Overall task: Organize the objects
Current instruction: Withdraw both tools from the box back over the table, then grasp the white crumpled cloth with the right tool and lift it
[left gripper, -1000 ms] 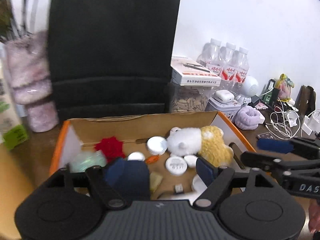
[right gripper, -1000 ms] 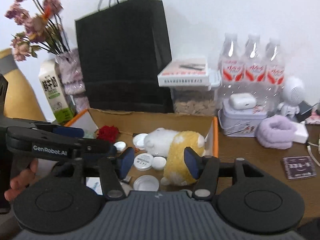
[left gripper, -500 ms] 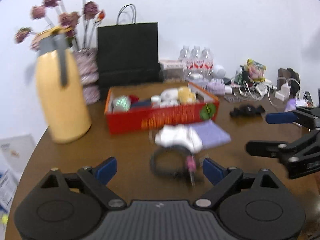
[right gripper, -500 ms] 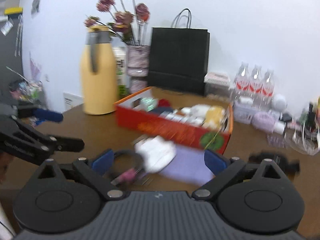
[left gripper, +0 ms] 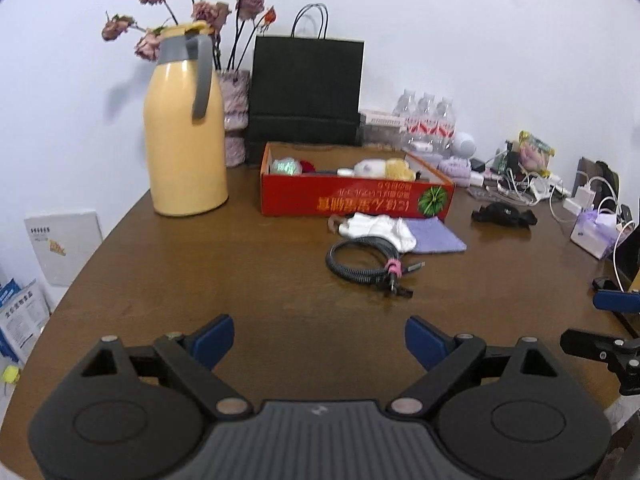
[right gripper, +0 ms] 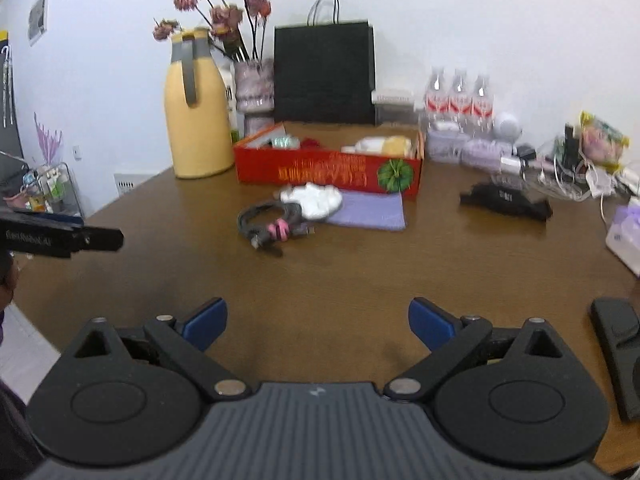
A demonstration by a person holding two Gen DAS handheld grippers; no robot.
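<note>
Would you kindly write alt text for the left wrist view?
The open, empty left gripper hovers over a brown table; beyond it lie a coiled black cable, a white cloth and a red box.

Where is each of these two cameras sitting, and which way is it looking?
Left wrist: on the left gripper, looking across the table; the right gripper's finger shows at right.
Right wrist: on the right gripper, same direction; the left gripper's finger shows at left.
Both show the red box, coiled cable and yellow jug.

Home room: cluttered wooden table [left gripper: 248, 280], flower vase [left gripper: 235, 120], thermos [left gripper: 185, 140], chargers [left gripper: 580, 200].
</note>
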